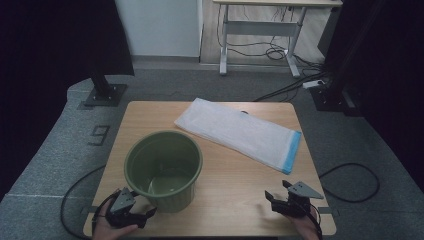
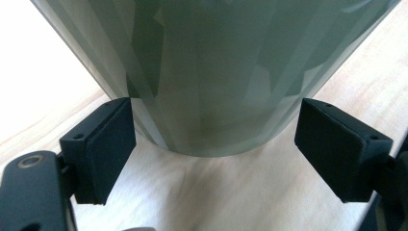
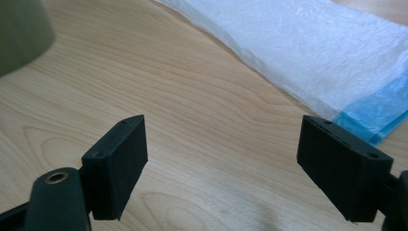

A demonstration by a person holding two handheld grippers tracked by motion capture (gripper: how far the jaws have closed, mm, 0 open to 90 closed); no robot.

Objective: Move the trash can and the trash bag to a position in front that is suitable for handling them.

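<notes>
A green plastic bucket (image 1: 164, 169) stands upright and empty on the near left part of the wooden table (image 1: 230, 185). My left gripper (image 1: 141, 210) rests open at the bucket's base, near the front edge. In the left gripper view the bucket's wall (image 2: 211, 77) stands just ahead of the spread jaws, not touched. A white plastic bag with a blue end strip (image 1: 240, 132) lies flat across the far right of the table. My right gripper (image 1: 278, 196) is open on the near right, nothing between its jaws; the bag (image 3: 308, 53) lies ahead of it and the bucket's base (image 3: 19, 33) at the left.
Bare wood (image 3: 192, 120) lies between the bucket and the bag. Grey carpet (image 1: 45, 160) surrounds the table. Cables (image 1: 350, 182) trail on the floor at right. A white desk frame (image 1: 260, 35) and dark stands (image 1: 105, 92) are beyond the table.
</notes>
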